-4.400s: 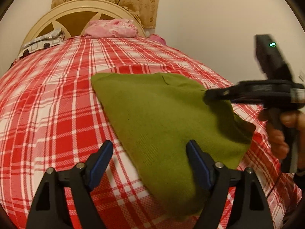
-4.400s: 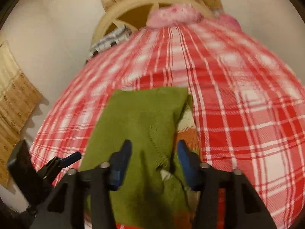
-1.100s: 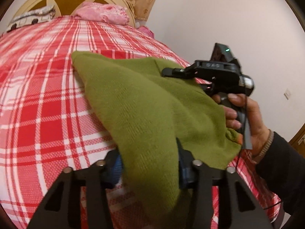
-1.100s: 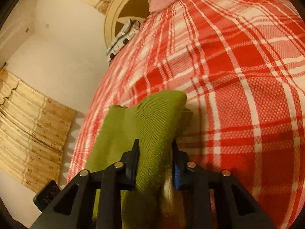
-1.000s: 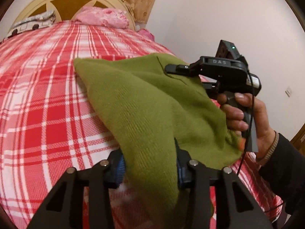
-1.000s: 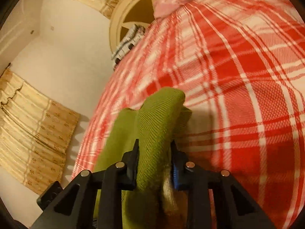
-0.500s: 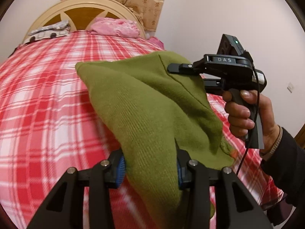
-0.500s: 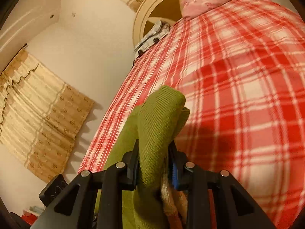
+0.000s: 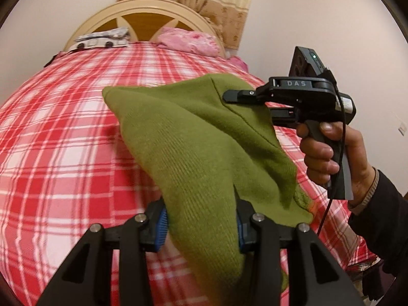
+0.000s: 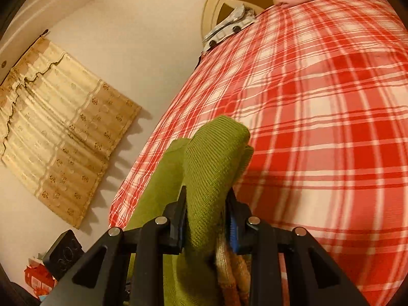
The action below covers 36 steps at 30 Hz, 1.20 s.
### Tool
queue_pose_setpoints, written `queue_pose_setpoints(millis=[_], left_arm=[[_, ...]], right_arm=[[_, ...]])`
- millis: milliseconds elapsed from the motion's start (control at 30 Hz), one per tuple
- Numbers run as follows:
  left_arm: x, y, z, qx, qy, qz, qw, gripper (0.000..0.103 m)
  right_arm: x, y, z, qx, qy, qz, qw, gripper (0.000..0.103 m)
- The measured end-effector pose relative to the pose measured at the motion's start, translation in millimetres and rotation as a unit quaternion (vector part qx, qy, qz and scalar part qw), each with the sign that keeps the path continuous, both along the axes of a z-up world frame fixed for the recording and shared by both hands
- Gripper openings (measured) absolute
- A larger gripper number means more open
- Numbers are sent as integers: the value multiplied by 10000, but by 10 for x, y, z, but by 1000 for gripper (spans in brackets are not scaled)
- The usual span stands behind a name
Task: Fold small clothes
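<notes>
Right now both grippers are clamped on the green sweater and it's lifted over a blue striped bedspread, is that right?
Not quite: the bedspread is red and white plaid, not blue striped, as the left wrist view shows. The rest holds: the left gripper and the right gripper are both clamped on the green sweater, which is lifted over the bed.

The bed [image 9: 63, 132] is bare plaid from its near edge to the headboard [image 9: 142, 12], so a gripper can pass there. At the head edge lie a pink pillow [image 9: 188, 42] and a grey bundle [image 9: 102, 39]. The lifted green garment [image 9: 204, 148] hangs over the right side.
</notes>
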<state>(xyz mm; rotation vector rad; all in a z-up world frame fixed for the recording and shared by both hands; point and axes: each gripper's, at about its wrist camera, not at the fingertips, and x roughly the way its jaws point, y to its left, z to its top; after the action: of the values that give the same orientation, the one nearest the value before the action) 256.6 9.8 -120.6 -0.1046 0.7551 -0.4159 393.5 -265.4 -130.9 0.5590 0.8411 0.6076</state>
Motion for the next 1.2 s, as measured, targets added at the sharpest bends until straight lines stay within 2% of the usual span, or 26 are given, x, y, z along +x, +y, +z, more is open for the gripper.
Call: queue_pose_setpoints(millis=[433, 967, 1200], left_arm=[[-184, 620, 8, -24, -74, 514, 9986, 42], [-437, 1071, 26, -133, -209, 894, 9957, 42], [-494, 1267, -69, -164, -171, 1102, 9936, 42]], right_arm=[[175, 806, -32, -30, 82, 469, 9989, 27], [280, 1442, -5, -107, 122, 833, 9964, 27], [352, 1747, -59, -136, 185, 1042, 9943, 27]])
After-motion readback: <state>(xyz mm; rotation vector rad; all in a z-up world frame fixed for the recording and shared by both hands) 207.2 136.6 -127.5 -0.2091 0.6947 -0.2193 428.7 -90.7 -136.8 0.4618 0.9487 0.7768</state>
